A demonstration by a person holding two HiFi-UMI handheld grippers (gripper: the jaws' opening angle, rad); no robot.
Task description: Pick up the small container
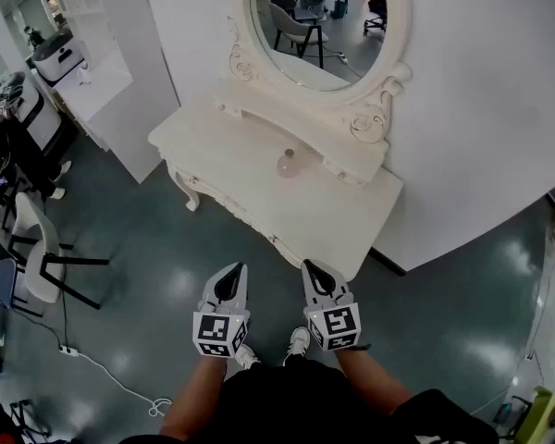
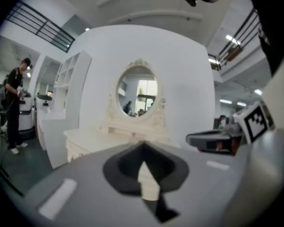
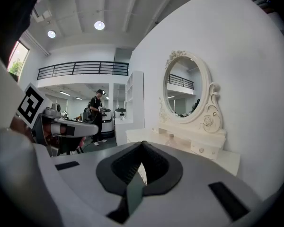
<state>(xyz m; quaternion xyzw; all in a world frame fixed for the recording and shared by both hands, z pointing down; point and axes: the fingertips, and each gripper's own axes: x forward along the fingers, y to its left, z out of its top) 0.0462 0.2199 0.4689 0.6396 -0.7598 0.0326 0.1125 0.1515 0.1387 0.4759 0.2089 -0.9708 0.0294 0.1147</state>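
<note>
A glossy dark teal floor and a plain white wall frame the cream carved wooden dressing table. The small round pinkish translucent container stands toward the back of that table's top, just in front of the raised drawer shelf under the oval mirror. I hold my left gripper and right gripper side by side over the floor, short of the table's front edge. Both have their jaws pressed together on nothing, which I judge suits an approach, since one must spread before it reaches the container.
</note>
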